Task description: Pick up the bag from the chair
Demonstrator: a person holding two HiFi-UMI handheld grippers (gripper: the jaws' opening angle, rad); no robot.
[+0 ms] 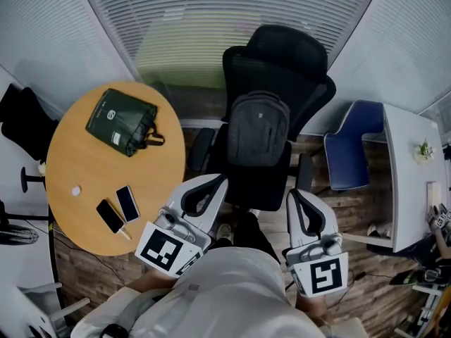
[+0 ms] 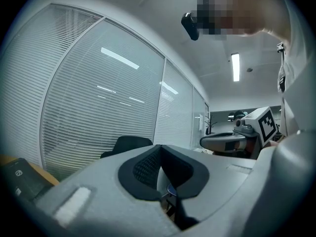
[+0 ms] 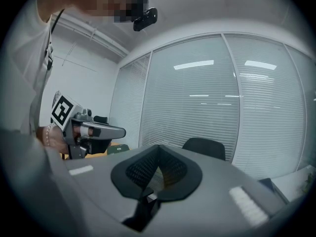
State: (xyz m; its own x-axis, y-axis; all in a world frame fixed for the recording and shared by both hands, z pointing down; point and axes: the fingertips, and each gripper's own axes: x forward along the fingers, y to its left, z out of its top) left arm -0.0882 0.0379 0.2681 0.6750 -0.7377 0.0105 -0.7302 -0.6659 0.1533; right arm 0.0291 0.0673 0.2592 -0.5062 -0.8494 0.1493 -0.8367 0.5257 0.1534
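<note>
Straight ahead of me on the black office chair (image 1: 287,56) sits the backpack (image 1: 257,129) – dark grey, upright, leaning into the backrest with its base on the seat. It looks as if someone propped it there so it wouldn't slump, and that leaves its top and shoulders facing me, the parts I judge easiest to take.

Both tongs are held low in front of my chest. The left gripper (image 1: 214,183) is near the seat's left edge and the right gripper (image 1: 295,198) near its right, so they flank the bag without touching it. Each points roughly level at the chair. Each pair of jaws is pressed together with nothing between them – in the gripper views the dark pads meet at a seam, and only the top of the backrest shows beyond. I reckon this is the approach, and the jaws must part before anything can be gripped.

A round wooden table (image 1: 70,157) stands to the left, carrying a green bag (image 1: 121,122) and two phones (image 1: 120,208). That bag is on the table, not the chair, so I take it to be no part of this job.
</note>
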